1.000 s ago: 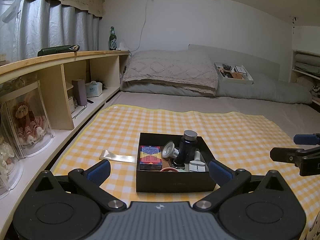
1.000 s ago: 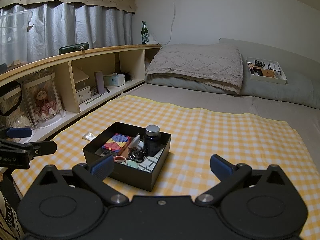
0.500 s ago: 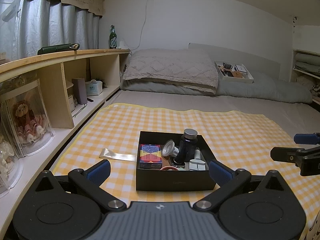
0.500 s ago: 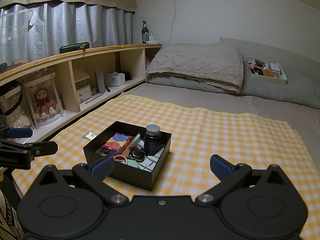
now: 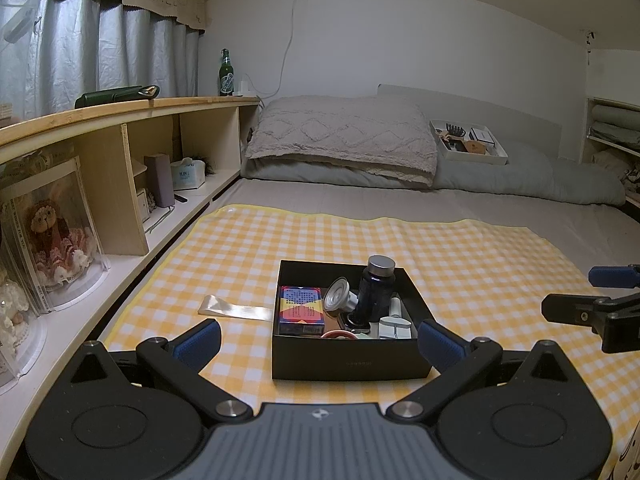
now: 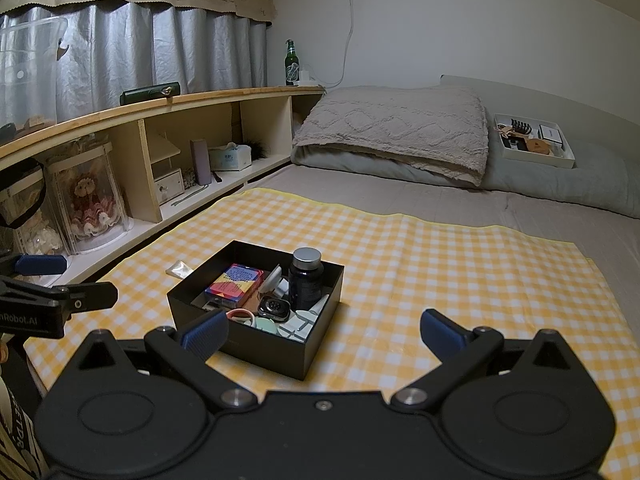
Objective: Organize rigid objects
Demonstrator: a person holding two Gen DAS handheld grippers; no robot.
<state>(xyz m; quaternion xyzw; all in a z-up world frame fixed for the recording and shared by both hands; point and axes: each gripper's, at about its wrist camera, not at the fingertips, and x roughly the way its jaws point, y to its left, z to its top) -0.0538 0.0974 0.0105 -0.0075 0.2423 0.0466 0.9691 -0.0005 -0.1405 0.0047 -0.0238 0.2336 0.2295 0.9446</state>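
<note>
A black open box (image 5: 348,362) (image 6: 280,350) sits on the yellow checked cloth (image 5: 460,256) (image 6: 440,264). It holds a dark bottle with a grey cap (image 5: 376,288) (image 6: 306,278), a colourful card box (image 5: 301,310) (image 6: 235,285), a smartwatch (image 6: 274,307), a silver round piece (image 5: 337,300), a pink ring (image 6: 240,316) and white pieces. My left gripper (image 5: 318,338) is open and empty just in front of the box. My right gripper (image 6: 322,332) is open and empty, to the box's right.
A shiny flat strip (image 5: 234,311) (image 6: 180,269) lies on the cloth left of the box. A wooden shelf (image 5: 120,148) with dolls and boxes runs along the left. A pillow (image 5: 344,140) and a white tray (image 5: 468,146) lie at the back.
</note>
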